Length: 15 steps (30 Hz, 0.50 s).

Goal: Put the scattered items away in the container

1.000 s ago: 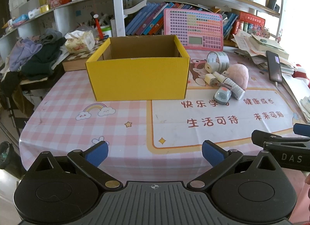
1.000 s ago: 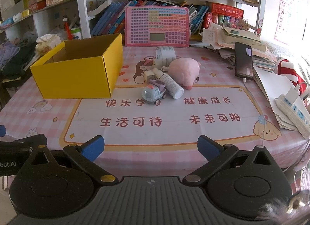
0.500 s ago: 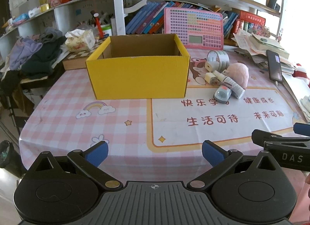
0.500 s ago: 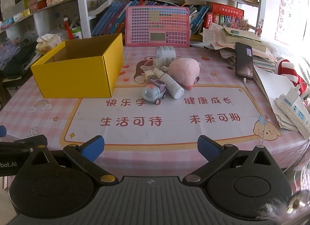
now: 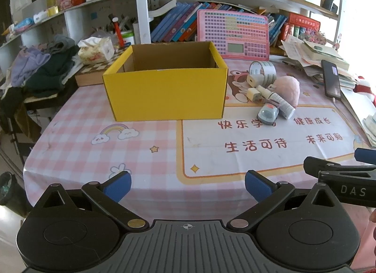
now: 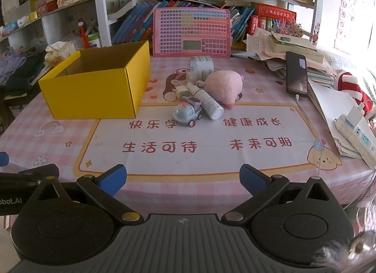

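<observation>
Both claws spread wide, holding nothing, low at the near edge of the tabletop [image 6: 235,155]: left claw [image 5: 188,182], right claw [image 6: 183,177].

The items sit bunched right of the yellow cardboard box [image 6: 98,85], which looks empty as far as the view shows:
- toy car [image 6: 186,114]: likely hard light plastic; it has wheels, so may roll. Pinch across the body sides.
- white spray bottle [image 6: 206,102]: lies on its side touching the car, smooth and round, could slip. Grip mid-barrel.
- pink plush [image 6: 223,86]: soft and light, squeezes anywhere.
- tape roll [image 6: 202,63] standing on edge, and small white chargers [image 5: 252,93] behind. Light and rigid.

Clear mat between claws and pile. Box top open and its right wall is near the pile, so short carry. Mind the phone [image 6: 296,74] and its cable at right.
</observation>
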Each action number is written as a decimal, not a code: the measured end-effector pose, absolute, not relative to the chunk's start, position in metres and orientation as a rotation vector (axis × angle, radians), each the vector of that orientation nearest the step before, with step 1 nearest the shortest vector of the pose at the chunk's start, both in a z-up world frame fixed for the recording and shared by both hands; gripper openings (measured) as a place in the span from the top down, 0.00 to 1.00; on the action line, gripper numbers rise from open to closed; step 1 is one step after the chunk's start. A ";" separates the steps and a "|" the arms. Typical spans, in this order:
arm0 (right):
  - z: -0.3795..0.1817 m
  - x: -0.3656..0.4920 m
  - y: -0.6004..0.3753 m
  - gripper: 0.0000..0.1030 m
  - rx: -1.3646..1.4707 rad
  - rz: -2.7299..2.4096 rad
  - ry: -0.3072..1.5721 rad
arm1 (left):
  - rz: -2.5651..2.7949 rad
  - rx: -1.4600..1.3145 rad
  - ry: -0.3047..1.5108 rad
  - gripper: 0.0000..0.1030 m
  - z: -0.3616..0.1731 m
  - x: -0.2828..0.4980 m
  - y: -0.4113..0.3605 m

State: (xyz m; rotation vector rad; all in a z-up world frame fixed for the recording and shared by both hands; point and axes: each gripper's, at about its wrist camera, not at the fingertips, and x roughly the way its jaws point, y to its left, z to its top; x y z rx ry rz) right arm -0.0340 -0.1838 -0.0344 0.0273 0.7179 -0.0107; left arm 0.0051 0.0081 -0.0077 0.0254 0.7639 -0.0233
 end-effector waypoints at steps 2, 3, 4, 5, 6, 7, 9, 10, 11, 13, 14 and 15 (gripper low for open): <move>-0.035 -0.034 -0.184 0.00 0.028 -0.010 0.719 | -0.022 0.025 0.763 0.00 -0.008 0.005 0.008; -0.035 -0.035 -0.184 0.00 0.028 -0.008 0.718 | -0.024 0.026 0.762 0.00 -0.008 0.004 0.008; -0.035 -0.036 -0.183 0.00 0.028 -0.007 0.718 | -0.025 0.026 0.762 0.00 -0.008 0.003 0.008; -0.034 -0.036 -0.183 0.00 0.027 -0.006 0.717 | -0.023 0.026 0.761 0.00 -0.008 0.003 0.009; -0.035 -0.037 -0.183 0.00 0.027 -0.005 0.715 | -0.023 0.025 0.761 0.00 -0.008 0.002 0.009; -0.035 -0.037 -0.183 0.00 0.028 -0.004 0.715 | -0.024 0.026 0.761 0.00 -0.008 0.002 0.009; -0.035 -0.038 -0.183 0.00 0.028 -0.004 0.715 | -0.024 0.028 0.759 0.00 -0.007 0.001 0.010; -0.035 -0.037 -0.183 0.00 0.028 -0.004 0.715 | -0.025 0.027 0.759 0.00 -0.008 0.001 0.010; -0.035 -0.038 -0.183 0.00 0.027 -0.003 0.715 | -0.024 0.028 0.760 0.00 -0.007 0.001 0.010; -0.034 -0.038 -0.182 0.00 0.026 -0.003 0.715 | -0.025 0.026 0.760 0.00 -0.007 0.000 0.011; -0.034 -0.038 -0.182 0.00 0.026 -0.003 0.715 | -0.024 0.027 0.758 0.00 -0.007 0.000 0.010; -0.034 -0.038 -0.182 0.00 0.026 -0.004 0.715 | -0.025 0.028 0.759 0.00 -0.007 0.000 0.010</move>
